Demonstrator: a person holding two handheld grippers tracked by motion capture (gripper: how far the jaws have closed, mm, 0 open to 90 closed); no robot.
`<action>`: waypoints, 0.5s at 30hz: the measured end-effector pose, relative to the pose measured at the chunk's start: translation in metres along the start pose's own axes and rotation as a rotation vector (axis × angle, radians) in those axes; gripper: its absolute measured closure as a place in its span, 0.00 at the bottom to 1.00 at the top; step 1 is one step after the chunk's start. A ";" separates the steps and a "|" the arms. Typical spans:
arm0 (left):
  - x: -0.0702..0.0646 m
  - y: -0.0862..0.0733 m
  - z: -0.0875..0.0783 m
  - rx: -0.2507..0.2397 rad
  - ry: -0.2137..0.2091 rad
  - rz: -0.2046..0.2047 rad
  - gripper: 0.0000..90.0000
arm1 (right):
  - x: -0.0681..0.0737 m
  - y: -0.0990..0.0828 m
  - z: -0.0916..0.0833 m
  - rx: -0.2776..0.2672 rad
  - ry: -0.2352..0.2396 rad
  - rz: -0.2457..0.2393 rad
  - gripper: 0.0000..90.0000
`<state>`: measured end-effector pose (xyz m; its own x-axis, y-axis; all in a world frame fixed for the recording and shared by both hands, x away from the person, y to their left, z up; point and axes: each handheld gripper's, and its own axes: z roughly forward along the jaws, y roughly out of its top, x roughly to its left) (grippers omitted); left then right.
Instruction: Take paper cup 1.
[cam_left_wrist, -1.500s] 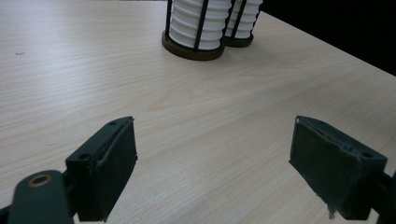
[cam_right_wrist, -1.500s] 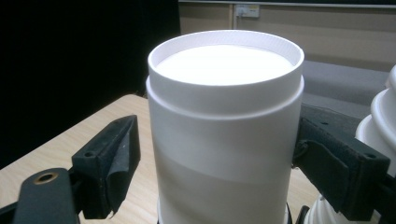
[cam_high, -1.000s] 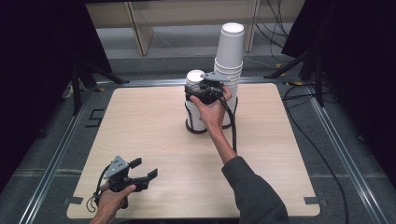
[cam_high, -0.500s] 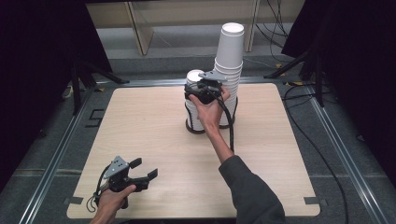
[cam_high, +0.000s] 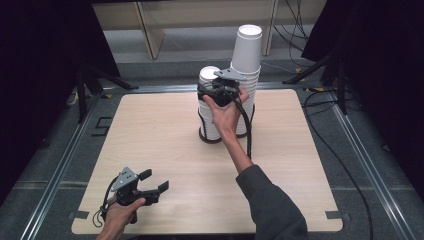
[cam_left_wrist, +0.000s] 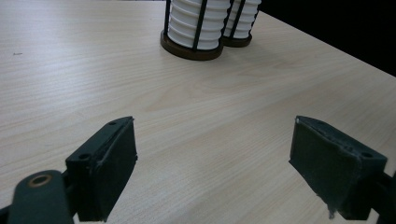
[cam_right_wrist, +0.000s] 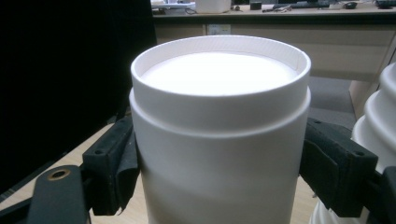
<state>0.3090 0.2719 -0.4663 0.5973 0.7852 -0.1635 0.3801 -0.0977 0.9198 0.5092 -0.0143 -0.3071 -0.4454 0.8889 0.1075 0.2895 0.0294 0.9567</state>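
The top cup (cam_right_wrist: 219, 135) of the shorter stack (cam_high: 210, 107) sits upside down, flat bottom up, between the jaws of the right gripper (cam_right_wrist: 219, 172). The pads stand on either side of its wall, the left one touching and the right one at or just off it, so whether it is truly clamped I cannot tell. In the high view the right gripper (cam_high: 220, 92) is held level near the top of that stack, the right hand (cam_high: 227, 112) wrapped round its body from the person's side, forearm stretched forward and the dark sleeve (cam_high: 272, 205) trailing back toward the near edge of the table (cam_high: 160, 135).

There are two stacks of white cups, side by side and touching, each in a black wire holder with a round dark base (cam_left_wrist: 189, 49); they stand just inside the far edge, a little right of its middle. The taller stack (cam_high: 247, 60) rises above the shorter one on its right.

The left gripper (cam_high: 150, 187) rests low near the near left corner, held by the left hand (cam_high: 117, 217), its jaws wide apart with nothing but bare wood between them, pointing toward the stacks, well apart from them.
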 end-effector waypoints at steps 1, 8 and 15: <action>0.000 0.000 0.000 0.005 0.003 0.000 0.16 | 0.000 0.002 -0.001 -0.007 0.000 0.007 0.23; 0.000 0.000 0.000 -0.001 -0.001 0.001 0.16 | 0.007 0.022 -0.010 -0.044 0.012 -0.008 0.23; -0.001 -0.001 0.001 -0.003 -0.008 -0.015 0.16 | 0.011 0.041 -0.022 -0.084 0.031 -0.002 0.23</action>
<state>0.3087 0.2706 -0.4671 0.5975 0.7814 -0.1801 0.3867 -0.0840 0.9184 0.4976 -0.0131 -0.2605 -0.4725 0.8741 0.1128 0.2168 -0.0088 0.9762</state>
